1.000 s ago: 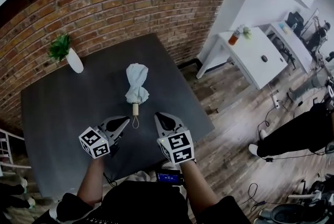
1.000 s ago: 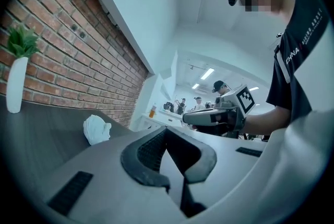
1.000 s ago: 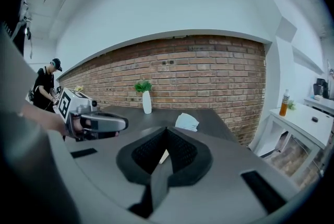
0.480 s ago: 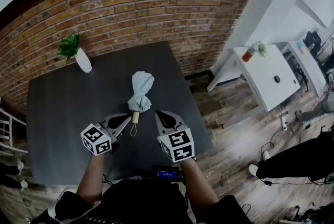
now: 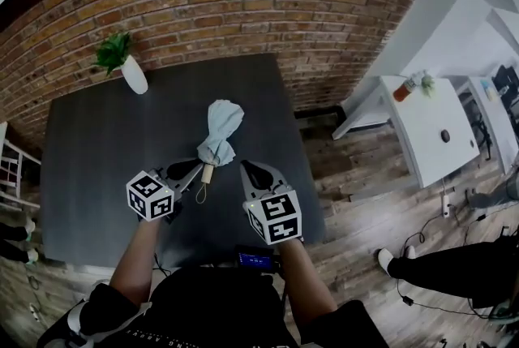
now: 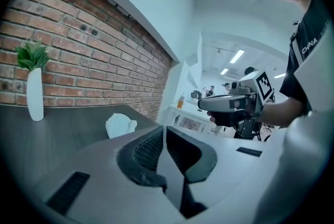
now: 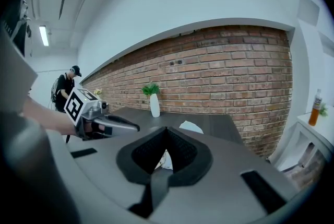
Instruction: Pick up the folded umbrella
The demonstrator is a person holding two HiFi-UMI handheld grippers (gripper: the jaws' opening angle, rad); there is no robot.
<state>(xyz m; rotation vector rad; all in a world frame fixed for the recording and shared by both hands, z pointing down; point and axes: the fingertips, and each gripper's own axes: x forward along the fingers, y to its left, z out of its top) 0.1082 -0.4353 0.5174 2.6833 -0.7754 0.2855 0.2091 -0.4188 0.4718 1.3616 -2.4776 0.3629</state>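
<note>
The folded pale blue umbrella (image 5: 217,130) lies on the dark grey table (image 5: 97,152), its wooden handle (image 5: 207,173) and cord loop pointing toward me. My left gripper (image 5: 196,165) is shut and empty, its tip just left of the handle. My right gripper (image 5: 246,167) is also shut and empty, a short way right of the handle. In the left gripper view the umbrella (image 6: 120,125) shows beyond the closed left gripper (image 6: 164,128). In the right gripper view the umbrella (image 7: 191,126) lies just past the closed right gripper (image 7: 167,128).
A white vase with a green plant (image 5: 133,74) stands at the table's far left, by the brick wall (image 5: 243,6). Right of the table is wooden floor and a white side table (image 5: 430,135) with an orange bottle (image 5: 403,88). A person's legs (image 5: 442,267) show at lower right.
Both grippers have moved forward over the table toward the umbrella's handle end. The left tip, earlier short of the handle, is now beside it. Both stayed shut.
</note>
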